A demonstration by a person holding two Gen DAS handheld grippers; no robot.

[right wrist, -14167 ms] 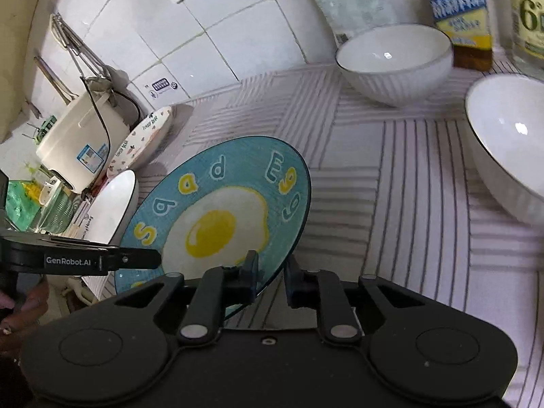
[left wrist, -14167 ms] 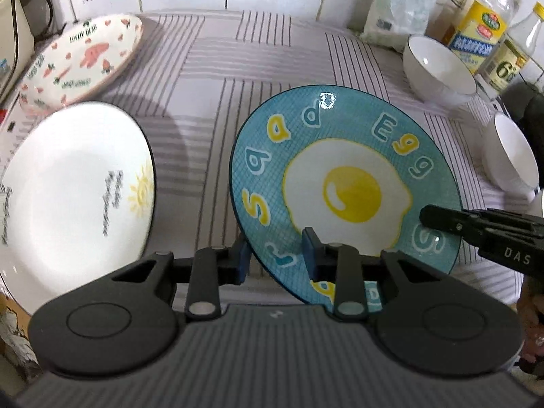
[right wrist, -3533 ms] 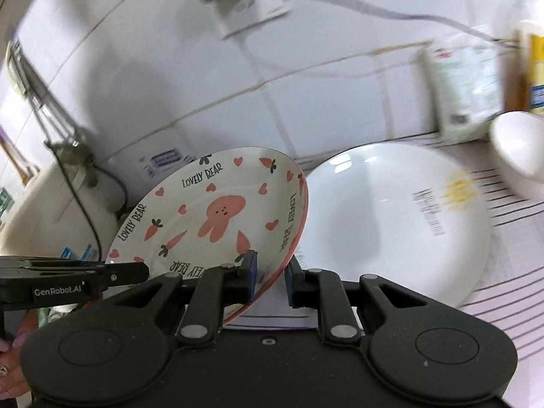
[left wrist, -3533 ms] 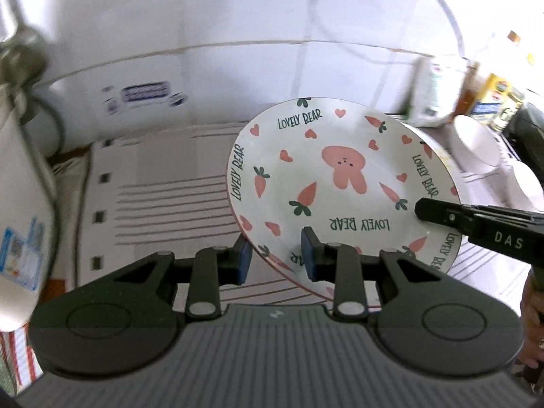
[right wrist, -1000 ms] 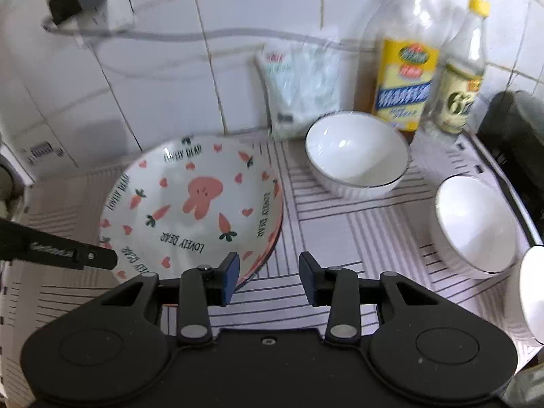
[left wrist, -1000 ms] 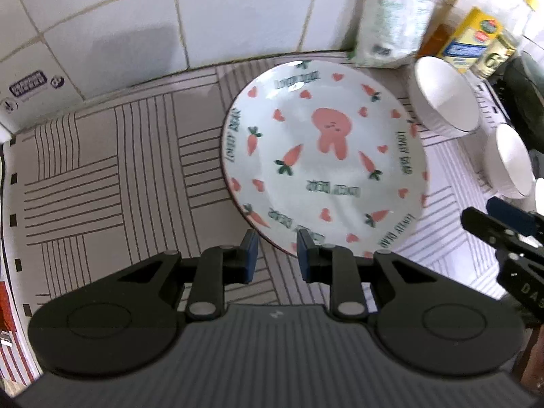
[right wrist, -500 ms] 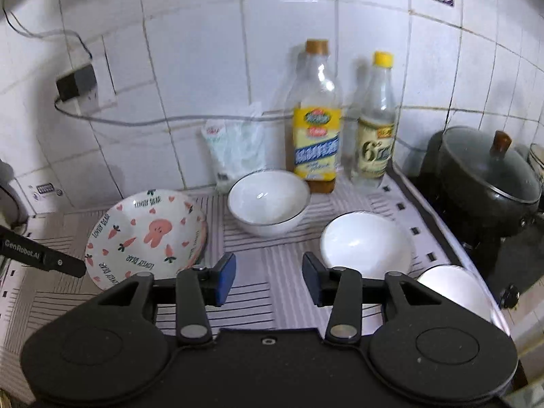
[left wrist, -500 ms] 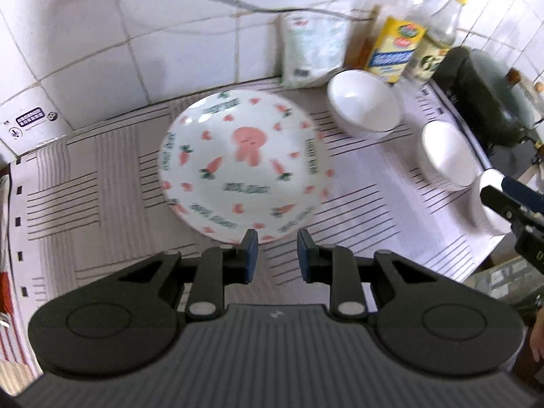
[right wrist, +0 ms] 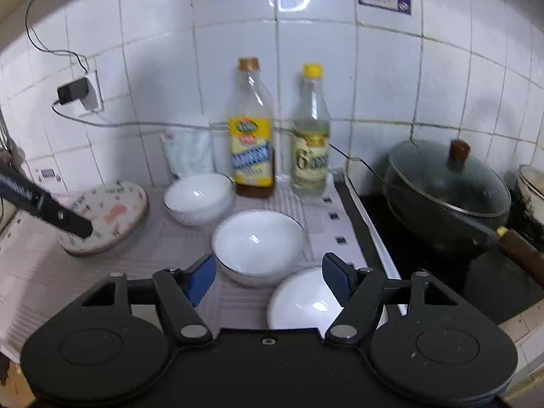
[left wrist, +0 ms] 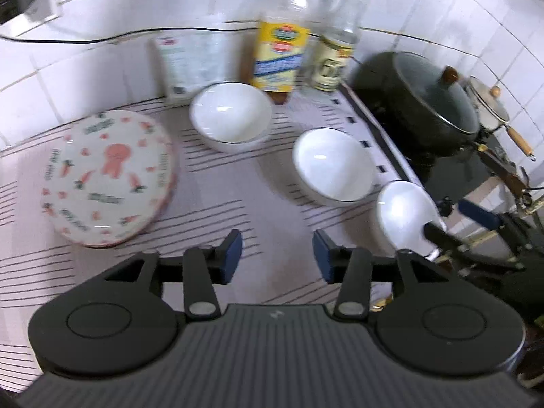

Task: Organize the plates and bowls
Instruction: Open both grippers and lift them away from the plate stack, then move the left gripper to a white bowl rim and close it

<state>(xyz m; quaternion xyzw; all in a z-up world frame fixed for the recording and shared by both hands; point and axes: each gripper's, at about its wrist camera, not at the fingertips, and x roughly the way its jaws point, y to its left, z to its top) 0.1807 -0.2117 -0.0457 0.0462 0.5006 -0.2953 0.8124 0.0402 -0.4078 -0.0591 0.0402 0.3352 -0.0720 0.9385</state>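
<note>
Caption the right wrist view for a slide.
Right gripper, jaws open, above three white bowls; bunny plate at left.

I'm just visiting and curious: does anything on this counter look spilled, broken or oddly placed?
No spills or breakage show. One oddity: the nearest white bowl sits at the striped mat's corner by the stove, away from the rabbit plate.

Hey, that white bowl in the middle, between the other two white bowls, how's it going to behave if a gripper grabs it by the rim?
The middle white bowl looks like glazed ceramic, so probably stiff and breakable. Its glossy highlight suggests a slick rim that may slip between the pads. It sits upright on a narrow-looking foot, so a sideways push may tip it.
</note>
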